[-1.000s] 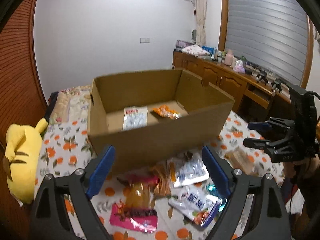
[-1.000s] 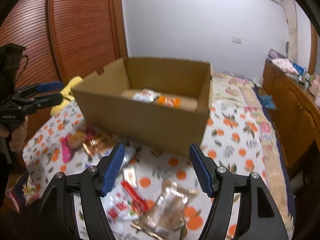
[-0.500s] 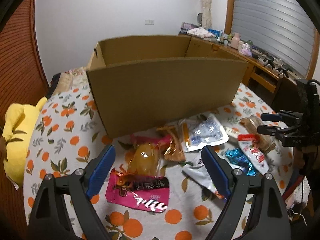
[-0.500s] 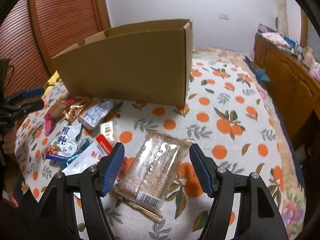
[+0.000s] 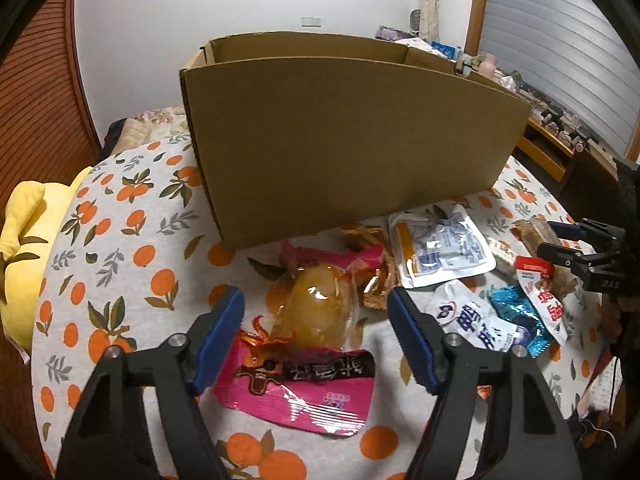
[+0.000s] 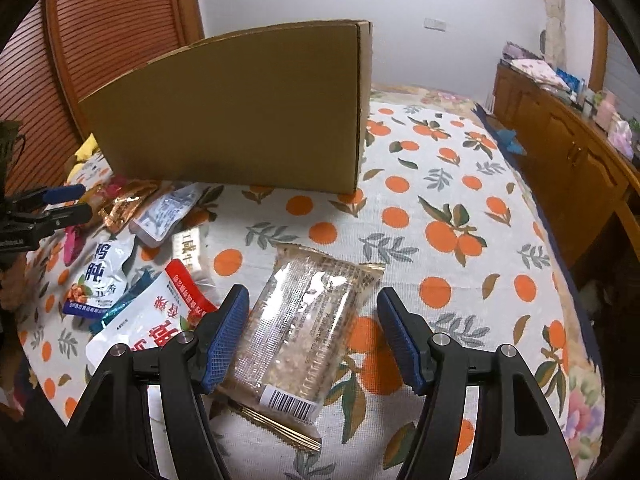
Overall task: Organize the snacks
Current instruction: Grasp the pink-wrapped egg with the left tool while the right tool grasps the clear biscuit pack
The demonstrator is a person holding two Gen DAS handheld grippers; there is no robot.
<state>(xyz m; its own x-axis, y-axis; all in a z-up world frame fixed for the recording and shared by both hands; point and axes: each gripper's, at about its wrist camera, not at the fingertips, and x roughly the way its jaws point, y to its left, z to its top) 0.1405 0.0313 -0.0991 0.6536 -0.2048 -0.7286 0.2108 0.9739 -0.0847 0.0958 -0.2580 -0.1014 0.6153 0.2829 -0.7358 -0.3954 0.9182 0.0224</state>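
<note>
Cardboard box (image 5: 352, 144) upright on the orange-print tablecloth (image 6: 440, 216), snack packets strewn along its near side. Left gripper (image 5: 316, 320), jaws spread wide and gripping nothing, poised low over a clear packet with a yellow-orange snack (image 5: 316, 312), itself overlapping a pink packet (image 5: 304, 388). Just beyond, a gold-wrapped snack (image 5: 372, 280), a white-and-blue pouch (image 5: 440, 252) and a white pouch with blue lettering (image 5: 476, 324). Right gripper (image 6: 312, 320), jaws likewise released, straddling a clear-wrapped pale bar (image 6: 304, 328) flat on the cloth, barcode end nearest the camera. Beside it a red-and-white pouch (image 6: 156, 320). Yellow plush toy (image 5: 24, 248) at the table's left edge.
</note>
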